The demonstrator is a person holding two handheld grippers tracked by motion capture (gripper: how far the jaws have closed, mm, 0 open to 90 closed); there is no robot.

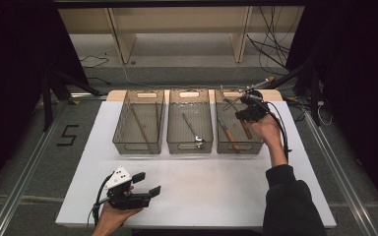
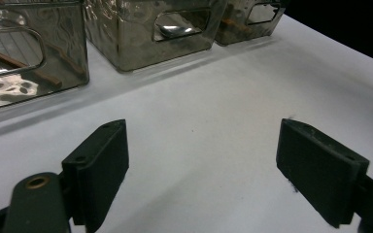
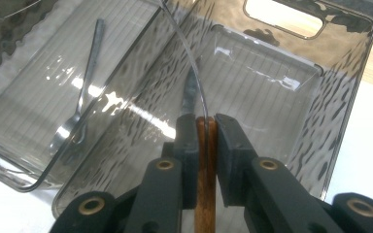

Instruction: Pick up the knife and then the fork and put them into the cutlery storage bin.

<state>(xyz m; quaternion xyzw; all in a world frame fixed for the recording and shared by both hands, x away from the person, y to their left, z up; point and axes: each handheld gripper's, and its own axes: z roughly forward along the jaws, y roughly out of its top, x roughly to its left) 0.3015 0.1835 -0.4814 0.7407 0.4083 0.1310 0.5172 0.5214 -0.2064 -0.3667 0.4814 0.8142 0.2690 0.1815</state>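
Wooden knife handle (image 3: 205, 165) sits clamped in your right gripper (image 3: 206, 127), blade forward for the bin (image 3: 320, 121) beneath; left gripper (image 2: 201, 160) rests open.

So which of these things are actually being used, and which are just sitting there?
In use:
right hand-held gripper, shut on a wooden-handled knife
right bin under it

Lying about:
fork in the middle bin
sticks in the left bin
left hand-held gripper, open

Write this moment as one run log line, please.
right tongs: shut on wooden-handled knife | over right smoky clear plastic bin | left tongs: open, idle
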